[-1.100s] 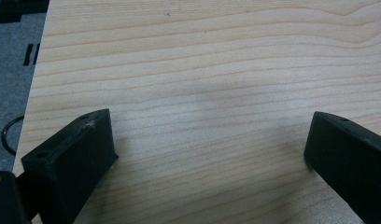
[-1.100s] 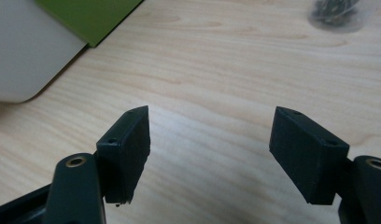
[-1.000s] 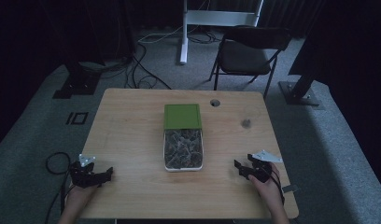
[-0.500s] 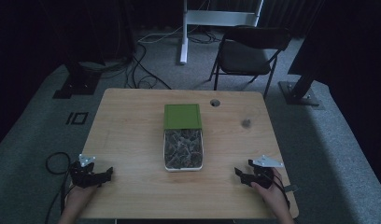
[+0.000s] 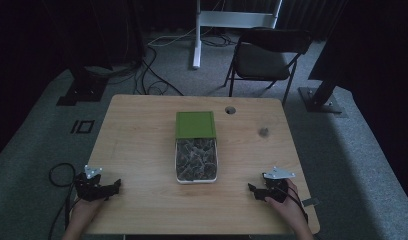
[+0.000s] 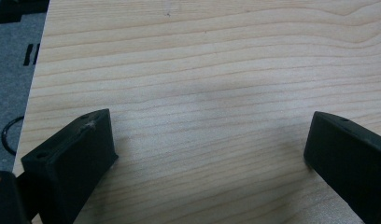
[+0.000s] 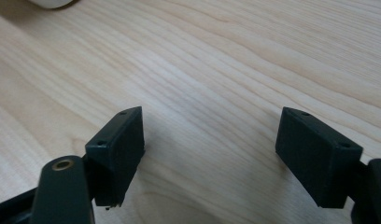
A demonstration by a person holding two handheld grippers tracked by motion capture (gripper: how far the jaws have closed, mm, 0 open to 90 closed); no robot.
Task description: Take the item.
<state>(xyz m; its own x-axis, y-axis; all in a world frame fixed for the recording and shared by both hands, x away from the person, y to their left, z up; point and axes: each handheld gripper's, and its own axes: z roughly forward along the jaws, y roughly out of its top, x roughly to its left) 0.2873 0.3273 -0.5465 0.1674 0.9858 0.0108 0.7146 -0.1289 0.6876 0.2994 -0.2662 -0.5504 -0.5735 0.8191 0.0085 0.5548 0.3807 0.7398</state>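
We hold the left gripper (image 5: 112,187) and the right gripper (image 5: 255,190) low at the near corners of the wooden table (image 5: 137,150). Both have their jaws spread wide, with nothing between them but bare wood. Farther out, in the middle of the table, sits a white tray (image 5: 196,179) full of dark, crumpled bits. A green lid (image 5: 195,124) covers its far end. Behind the table stands a black folding chair (image 5: 264,57).

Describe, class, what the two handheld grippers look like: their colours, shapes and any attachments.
Both are black. The left gripper and right gripper each carry a grey three-cornered plate on top. Their fingers are blocky black pads with small screw holes. A dark cable trails from each.
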